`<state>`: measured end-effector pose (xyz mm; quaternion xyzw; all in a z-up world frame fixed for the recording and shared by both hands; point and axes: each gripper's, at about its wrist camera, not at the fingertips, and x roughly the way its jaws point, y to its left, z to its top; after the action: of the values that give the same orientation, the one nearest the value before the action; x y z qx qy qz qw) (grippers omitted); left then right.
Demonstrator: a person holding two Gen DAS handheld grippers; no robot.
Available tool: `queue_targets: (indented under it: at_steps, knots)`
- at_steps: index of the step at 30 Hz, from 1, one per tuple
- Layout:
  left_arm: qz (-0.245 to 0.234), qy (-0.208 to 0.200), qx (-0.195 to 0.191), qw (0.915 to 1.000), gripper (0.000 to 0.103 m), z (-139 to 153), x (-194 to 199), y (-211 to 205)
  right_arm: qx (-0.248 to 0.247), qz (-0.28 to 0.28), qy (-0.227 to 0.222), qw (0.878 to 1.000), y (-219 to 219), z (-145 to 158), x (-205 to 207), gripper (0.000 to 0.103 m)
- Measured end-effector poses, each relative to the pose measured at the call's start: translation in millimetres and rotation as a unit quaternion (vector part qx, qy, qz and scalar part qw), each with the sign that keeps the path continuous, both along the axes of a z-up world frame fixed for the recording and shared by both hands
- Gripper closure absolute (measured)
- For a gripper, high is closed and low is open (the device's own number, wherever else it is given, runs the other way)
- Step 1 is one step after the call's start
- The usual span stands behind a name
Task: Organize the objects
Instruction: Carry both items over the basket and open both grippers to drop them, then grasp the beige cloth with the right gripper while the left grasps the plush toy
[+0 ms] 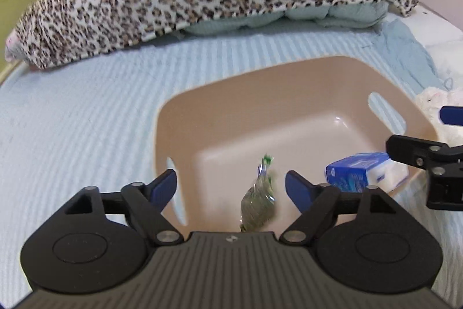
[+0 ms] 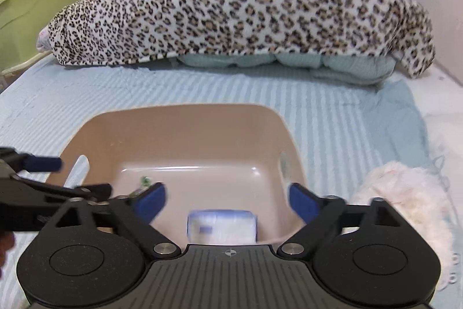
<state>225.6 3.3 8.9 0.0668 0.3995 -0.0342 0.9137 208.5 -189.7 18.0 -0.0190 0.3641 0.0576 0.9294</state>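
Observation:
A beige plastic basin (image 1: 260,89) sits on the blue striped bed sheet; it also shows in the right wrist view (image 2: 185,118). My left gripper (image 1: 231,187) is open over the basin's near edge, and a small clear bag of green-brown stuff (image 1: 259,204) is between its fingers, blurred, not gripped. A blue and white tissue pack (image 1: 364,171) lies at the basin's right side. My right gripper (image 2: 227,200) is open just above the tissue pack (image 2: 222,226), not touching it. The right gripper appears at the right edge of the left wrist view (image 1: 428,158).
A leopard-print blanket (image 2: 246,5) lies over pale blue bedding across the back of the bed. A white fluffy item (image 2: 405,201) lies right of the basin. A green plastic cabinet (image 2: 31,16) stands at the far left.

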Motion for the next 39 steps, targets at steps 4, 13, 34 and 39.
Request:
queue_targets:
  at_steps: [4, 13, 34, 39]
  knots:
    - [-0.016, 0.000, -0.003, 0.9999, 0.014, 14, -22, 9, 0.004, -0.005, -0.001, 1.000, -7, 9, -21, 0.000]
    - [-0.044, 0.029, 0.011, 0.9985, 0.012, 1, -70, 30, 0.001, -0.001, 0.038, 0.999, -13, -9, -63, 0.000]
    - [-0.072, 0.098, -0.004, 0.9926, 0.012, -73, -62, 42, 0.041, 0.026, 0.125, 0.991, 0, -89, -84, 0.000]
    - [-0.094, 0.098, -0.025, 0.9904, 0.012, -79, -52, 37, 0.039, 0.036, 0.140, 0.989, 6, -100, -77, 0.000]
